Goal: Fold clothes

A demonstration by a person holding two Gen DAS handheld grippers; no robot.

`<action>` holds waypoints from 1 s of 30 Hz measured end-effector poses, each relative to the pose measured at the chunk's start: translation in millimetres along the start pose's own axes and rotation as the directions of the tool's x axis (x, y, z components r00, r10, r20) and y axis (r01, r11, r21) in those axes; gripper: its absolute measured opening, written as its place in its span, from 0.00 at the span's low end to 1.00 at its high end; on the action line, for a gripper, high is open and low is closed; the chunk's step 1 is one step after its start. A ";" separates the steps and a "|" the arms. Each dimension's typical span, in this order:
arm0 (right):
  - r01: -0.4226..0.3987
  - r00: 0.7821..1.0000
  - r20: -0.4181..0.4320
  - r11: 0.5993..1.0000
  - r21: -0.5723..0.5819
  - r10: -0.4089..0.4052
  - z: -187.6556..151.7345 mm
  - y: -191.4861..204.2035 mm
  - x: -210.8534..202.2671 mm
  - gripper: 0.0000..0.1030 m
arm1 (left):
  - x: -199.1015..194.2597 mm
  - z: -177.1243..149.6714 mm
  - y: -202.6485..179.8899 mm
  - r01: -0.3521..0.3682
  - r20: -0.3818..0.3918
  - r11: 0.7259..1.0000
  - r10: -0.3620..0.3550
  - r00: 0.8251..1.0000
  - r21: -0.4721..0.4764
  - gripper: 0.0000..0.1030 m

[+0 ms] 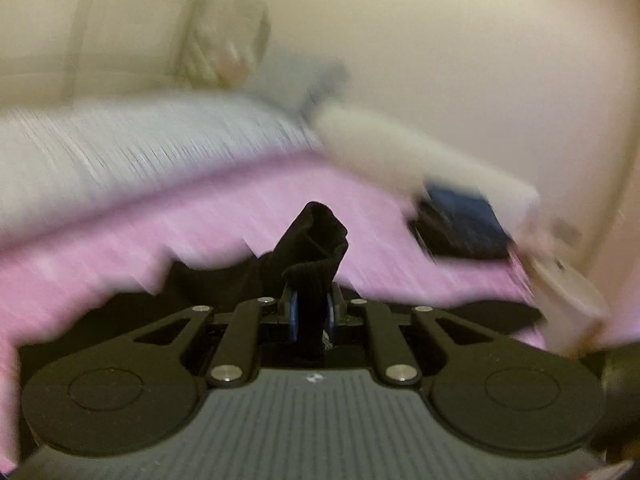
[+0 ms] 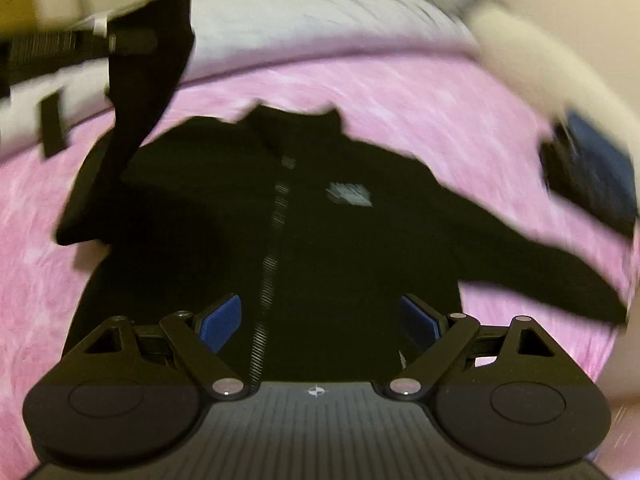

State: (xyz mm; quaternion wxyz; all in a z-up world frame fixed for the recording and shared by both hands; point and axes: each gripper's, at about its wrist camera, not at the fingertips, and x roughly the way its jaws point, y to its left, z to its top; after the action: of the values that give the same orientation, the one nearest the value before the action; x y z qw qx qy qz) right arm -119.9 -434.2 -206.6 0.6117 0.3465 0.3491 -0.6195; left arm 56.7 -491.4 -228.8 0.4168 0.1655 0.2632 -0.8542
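**Left gripper lifts a sleeve of the black jacket off the pink bed**

A black zip-front jacket (image 2: 304,216) lies face up on a pink blanket (image 2: 400,100) covering a bed, collar away from the right wrist camera, a pale logo on the chest. One sleeve stretches out flat toward the right side of that view; the other sleeve (image 2: 148,80) is raised off the blanket at the upper left, held up by the left gripper (image 2: 128,42), which shows there only as a blurred dark shape.

In the left wrist view, the left gripper (image 1: 312,316) has its jaws drawn narrow and clamped on the ribbed cuff (image 1: 316,240) of that sleeve, with the black fabric standing up between the blue pads.

The right gripper (image 2: 320,320) hovers over the lower part of the jacket, near the zipper, its jaws spread wide and holding nothing.

Beyond the blanket lies a white striped pillow (image 1: 132,148). A dark blue folded item (image 2: 596,172) sits on the blanket's far right edge, well apart from the jacket. Both views are motion-blurred.
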 end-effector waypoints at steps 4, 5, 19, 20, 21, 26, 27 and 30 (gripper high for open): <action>0.004 1.000 -0.021 0.992 0.126 -0.001 1.5 -61.5 15.6 0.86 | 13.2 -40.4 -9.5 -0.009 -0.127 0.999 0.004 0.992 -0.041 0.27; -0.002 1.000 -0.021 0.989 0.146 0.005 2.3 -73.5 20.7 0.86 | 8.1 -48.1 -8.5 -0.031 -0.139 0.998 0.024 0.990 -0.051 0.30; -0.410 0.869 -0.116 0.831 0.377 0.481 -16.3 -56.5 150.9 0.83 | -76.8 -95.4 77.3 -0.495 -0.287 0.868 0.467 0.836 -0.031 0.46; -0.411 0.865 -0.109 0.817 0.404 0.489 -20.3 -55.2 156.5 0.83 | -75.3 -96.2 82.4 -0.500 -0.286 0.865 0.472 0.834 -0.029 0.47; -0.413 0.861 -0.102 0.803 0.430 0.498 -24.4 -53.8 162.0 0.80 | -73.9 -97.1 87.5 -0.505 -0.284 0.862 0.478 0.831 -0.028 0.48; -0.371 0.864 -0.055 0.705 0.604 0.501 -40.0 -66.6 161.7 0.72 | -72.9 -101.3 106.5 -0.512 -0.279 0.857 0.477 0.833 -0.064 0.50; -0.367 0.863 -0.044 0.684 0.631 0.504 -44.4 -67.9 158.3 0.74 | -71.9 -102.0 108.1 -0.509 -0.280 0.858 0.474 0.835 -0.068 0.52; -0.358 0.858 -0.011 0.613 0.704 0.513 -58.2 -70.8 147.6 0.74 | -65.8 -103.2 110.3 -0.502 -0.281 0.864 0.472 0.835 -0.042 0.52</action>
State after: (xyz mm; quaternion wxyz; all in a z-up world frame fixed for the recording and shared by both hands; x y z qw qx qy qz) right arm -192.3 -460.0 -362.5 0.5330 0.6838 0.0651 -0.4941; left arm 190.8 -446.4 -313.4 0.5910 0.3140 0.3133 -0.6738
